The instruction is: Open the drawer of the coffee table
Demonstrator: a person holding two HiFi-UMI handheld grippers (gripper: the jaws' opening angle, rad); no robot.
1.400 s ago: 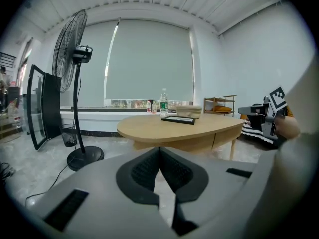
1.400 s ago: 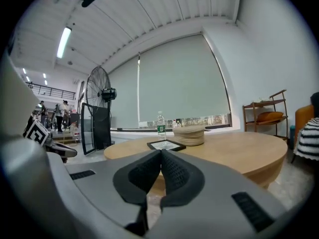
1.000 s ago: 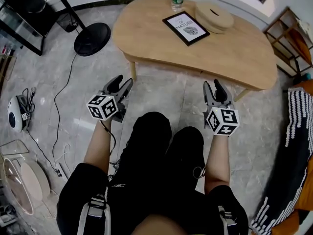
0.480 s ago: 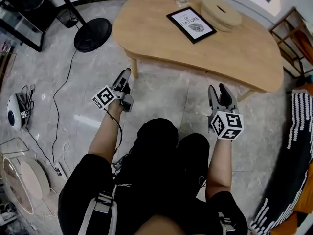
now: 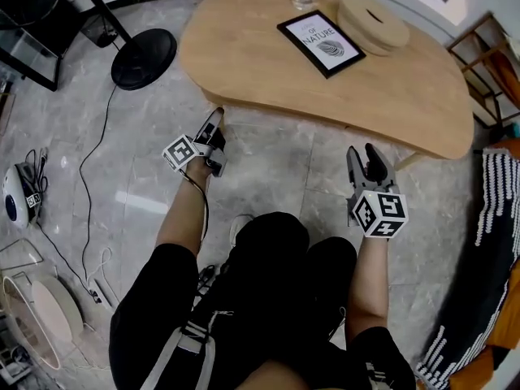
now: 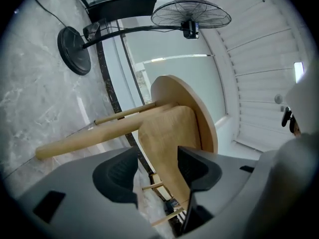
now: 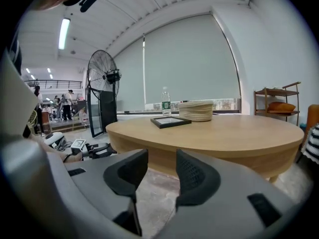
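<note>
Near the front edge of the bench [image 5: 260, 55], the left claw [image 5: 214, 128] and right claw [image 5: 366, 159] both stand parted, gripping nothing.

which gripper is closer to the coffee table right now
The left gripper: its open jaws are by a leg of the coffee table, under the top's edge. The right gripper, also open, hangs back with floor ahead of it.

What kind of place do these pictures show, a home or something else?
Likely a living-room corner staged in a large hall: a low wooden coffee table holding a framed print, a pedestal fan, and distant people in a long lit space behind it.
</note>
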